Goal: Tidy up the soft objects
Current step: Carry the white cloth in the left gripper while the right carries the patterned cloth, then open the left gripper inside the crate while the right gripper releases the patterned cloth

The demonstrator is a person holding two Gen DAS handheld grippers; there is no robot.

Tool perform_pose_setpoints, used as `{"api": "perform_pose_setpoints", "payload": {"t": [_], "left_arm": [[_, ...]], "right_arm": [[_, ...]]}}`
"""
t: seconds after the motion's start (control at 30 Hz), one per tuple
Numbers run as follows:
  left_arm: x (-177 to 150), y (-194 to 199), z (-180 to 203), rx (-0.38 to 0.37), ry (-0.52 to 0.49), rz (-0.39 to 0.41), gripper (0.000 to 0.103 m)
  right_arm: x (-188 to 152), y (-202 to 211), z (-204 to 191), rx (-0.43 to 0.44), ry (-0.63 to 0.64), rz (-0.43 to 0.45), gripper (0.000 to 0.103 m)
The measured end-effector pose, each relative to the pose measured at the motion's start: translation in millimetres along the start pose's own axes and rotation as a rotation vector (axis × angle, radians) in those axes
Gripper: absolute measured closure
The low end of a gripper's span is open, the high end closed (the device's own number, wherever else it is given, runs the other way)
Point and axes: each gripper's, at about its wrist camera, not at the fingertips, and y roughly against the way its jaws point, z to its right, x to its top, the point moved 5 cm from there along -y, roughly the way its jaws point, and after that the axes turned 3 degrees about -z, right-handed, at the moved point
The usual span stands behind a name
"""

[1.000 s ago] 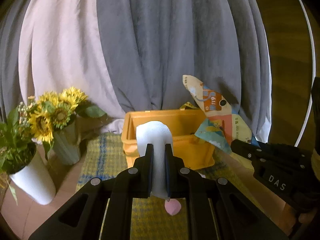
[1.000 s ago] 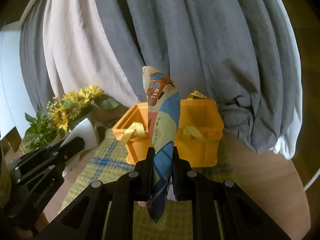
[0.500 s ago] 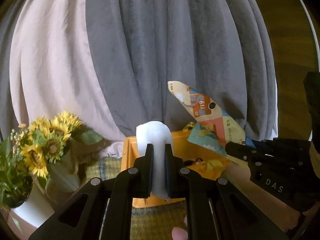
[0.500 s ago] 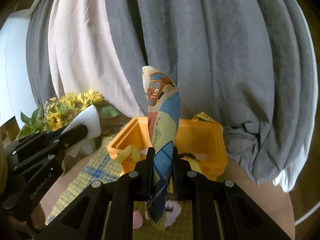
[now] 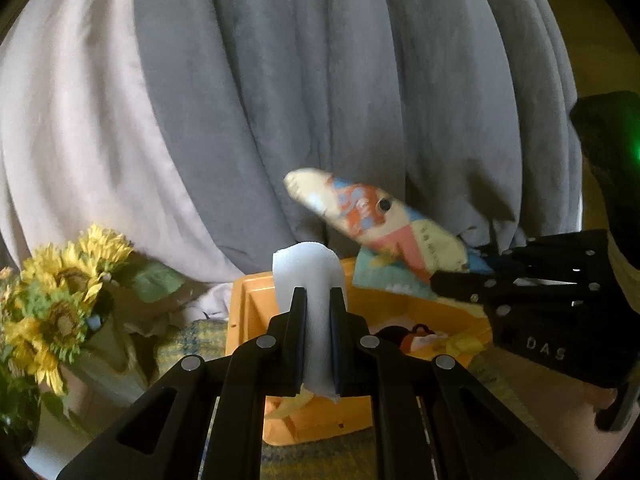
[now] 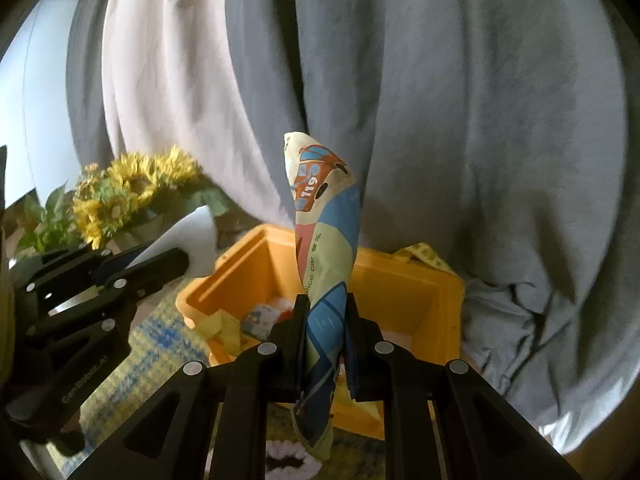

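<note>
My left gripper is shut on a white folded cloth that sticks up between its fingers. My right gripper is shut on a printed cloth with a car picture, held upright. Both hang just before an orange bin with small soft items and yellow ribbon inside. In the left wrist view the right gripper reaches in from the right, holding the printed cloth above the bin. The right wrist view shows the left gripper at left with the white cloth.
Sunflowers in a pale vase stand left of the bin, also visible as sunflowers in the right wrist view. Grey and pale curtains hang close behind. A yellow and blue woven mat lies under the bin. A fluffy white item lies below my right gripper.
Both grippers have moved forward toward the bin, which now looks nearer and shows its inside. Each still holds its cloth. The right gripper has rolled a little.
</note>
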Motion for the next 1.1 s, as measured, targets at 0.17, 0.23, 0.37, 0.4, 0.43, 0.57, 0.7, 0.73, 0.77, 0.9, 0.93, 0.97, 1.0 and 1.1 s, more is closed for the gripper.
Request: {"api": "perform_pose_setpoints", "payload": {"t": [0.17,0.23,0.37,0.4,0.43,0.57,0.7,0.73,0.77,0.9,0.93,0.97,1.0,1.1], "left_arm": [[1.2,-31.8,4.9,-0.001,-0.072,-0.033,0.091],[0.0,-43.6,5.4,-0.010,-0.087,-0.053,0.091],[-4.5,-75.2,4.8,-0.027,-0.120,-0.113,0.091],[-5.9,-81.7,4.3,-0.031,-0.122,-0.128,0.091],[-7.6,-87.6,4.0,-0.034,-0.122,-0.150,0.091],[-16.4,-114.9,4.2,-0.075,-0.127,-0.243,0.091],[-22.1,-133.3,6.2,-0.112,-0.129,-0.318,0.091],[-23.6,-137.4,5.6,-0.115,-0.123,-0.333,0.090],[-24.3,-139.8,5.2,-0.118,-0.120,-0.343,0.090],[-29.1,-150.7,0.1,-0.110,-0.097,-0.389,0.080],[-29.5,-151.6,-0.2,-0.104,-0.097,-0.388,0.072],[-29.8,-151.4,-0.4,-0.099,-0.099,-0.385,0.064],[-29.9,-151.1,-0.6,-0.091,-0.101,-0.384,0.060],[-28.9,-148.2,-1.2,-0.078,-0.106,-0.382,0.054]], "right_arm": [[-2.2,-39.7,9.4,0.033,0.086,-0.125,0.087],[-2.8,-58.2,15.1,0.040,0.113,-0.186,0.087],[-4.5,-85.5,17.5,0.052,0.203,-0.267,0.087],[-5.4,-93.1,16.8,0.061,0.231,-0.296,0.087],[-6.2,-98.1,16.8,0.068,0.247,-0.316,0.087],[-7.8,-119.8,16.4,0.070,0.348,-0.404,0.087],[-9.3,-135.3,18.2,0.072,0.418,-0.474,0.087],[-10.0,-139.7,19.5,0.072,0.426,-0.493,0.087],[-10.2,-142.8,20.5,0.070,0.428,-0.505,0.087],[-11.6,-154.8,31.5,0.034,0.413,-0.541,0.085],[-12.2,-156.2,34.2,0.013,0.412,-0.540,0.082],[-12.6,-157.2,35.9,0.000,0.409,-0.538,0.077],[-13.0,-157.6,37.6,-0.010,0.404,-0.536,0.067],[-11.4,-155.7,40.4,-0.031,0.382,-0.518,0.057]]}}
